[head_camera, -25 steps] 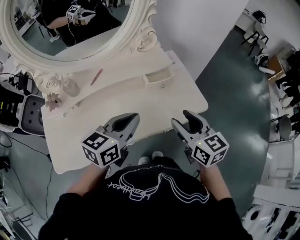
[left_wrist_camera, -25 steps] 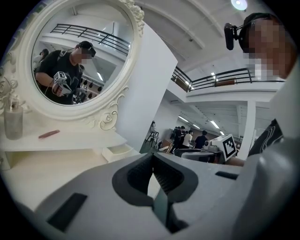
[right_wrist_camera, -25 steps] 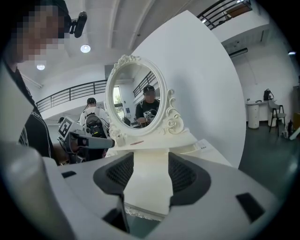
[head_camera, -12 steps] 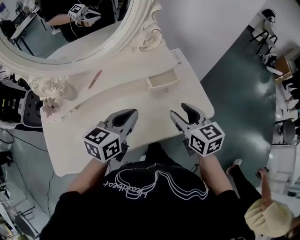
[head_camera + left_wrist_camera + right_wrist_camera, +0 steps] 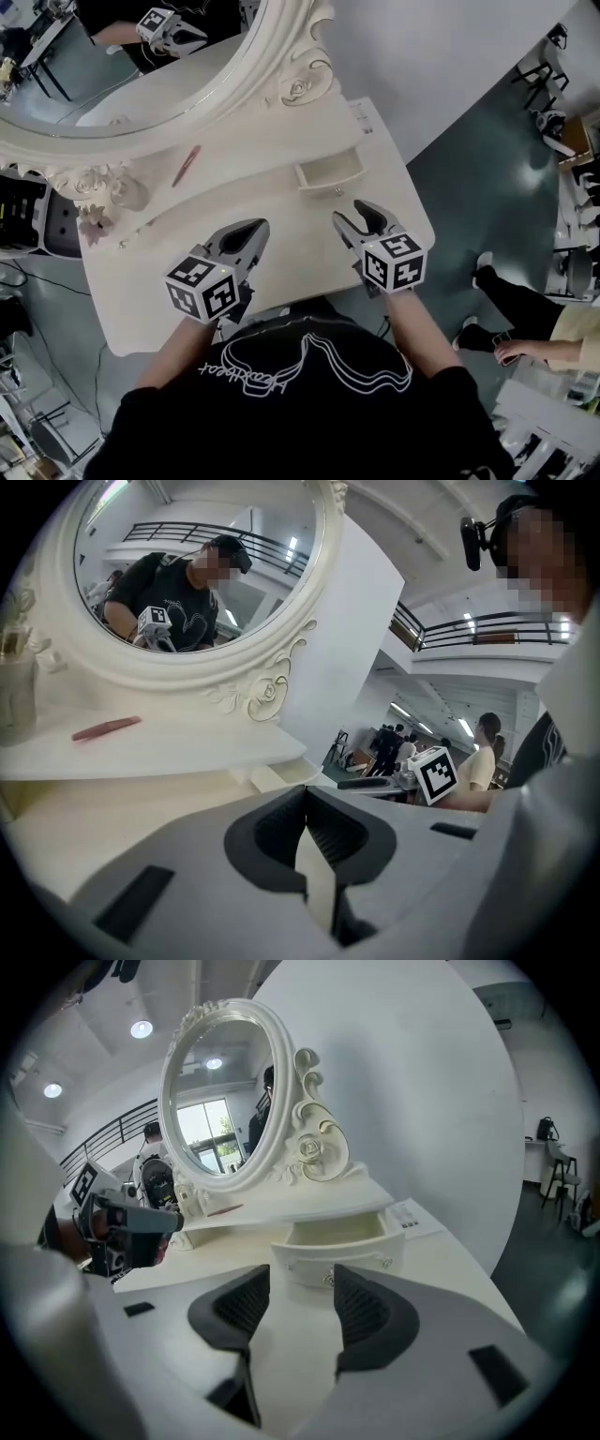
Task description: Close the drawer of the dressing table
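Note:
The white dressing table (image 5: 178, 272) has a small drawer (image 5: 330, 175) pulled out from under the mirror shelf, at the right. My right gripper (image 5: 356, 217) hovers just in front of the drawer (image 5: 337, 1241). It is open, its jaws have just been closing a little, and nothing is between them (image 5: 298, 1283). My left gripper (image 5: 253, 230) hangs over the middle of the table top, left of the drawer. Its pads meet at the tips (image 5: 307, 803), so it is shut on nothing.
An oval mirror (image 5: 141, 84) in a carved frame stands at the back. On its shelf lie a pink stick (image 5: 186, 165) and a glass jar (image 5: 127, 192). A paper card (image 5: 364, 117) lies right of the drawer. A person (image 5: 525, 309) stands on the floor at right.
Both grippers have moved forward over the table and sunk; the right one now sits close before the drawer. Another person has come into view at the right.

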A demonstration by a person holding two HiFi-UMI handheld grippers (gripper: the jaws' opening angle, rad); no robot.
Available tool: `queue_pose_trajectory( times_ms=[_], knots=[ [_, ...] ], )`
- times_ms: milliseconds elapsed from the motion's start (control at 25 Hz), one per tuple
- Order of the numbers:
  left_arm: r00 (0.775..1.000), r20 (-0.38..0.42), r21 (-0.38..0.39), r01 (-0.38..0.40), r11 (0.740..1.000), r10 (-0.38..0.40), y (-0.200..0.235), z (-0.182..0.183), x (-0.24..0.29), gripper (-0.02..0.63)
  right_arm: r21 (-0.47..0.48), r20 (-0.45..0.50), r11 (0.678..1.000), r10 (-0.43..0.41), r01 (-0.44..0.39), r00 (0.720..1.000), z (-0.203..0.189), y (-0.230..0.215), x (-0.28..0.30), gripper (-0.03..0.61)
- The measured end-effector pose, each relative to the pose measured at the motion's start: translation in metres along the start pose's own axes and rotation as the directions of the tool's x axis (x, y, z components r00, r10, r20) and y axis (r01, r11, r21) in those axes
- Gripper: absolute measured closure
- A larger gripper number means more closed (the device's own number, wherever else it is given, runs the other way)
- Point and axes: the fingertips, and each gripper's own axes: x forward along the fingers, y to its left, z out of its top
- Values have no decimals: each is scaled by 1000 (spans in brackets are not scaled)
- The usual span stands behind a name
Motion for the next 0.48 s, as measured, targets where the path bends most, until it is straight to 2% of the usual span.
queue_pose_trajectory(
  times_ms=[240,480],
  knots=[
    [999,3,-26,-33,999,33,22,5,5,611,6,-63,1000,-20,21,998,-12,-18,30,380],
    [999,2,-37,-33,999,33,27,6,12,611,25,-117,1000,-14,17,993,-25,-30,51,390]
  ],
)
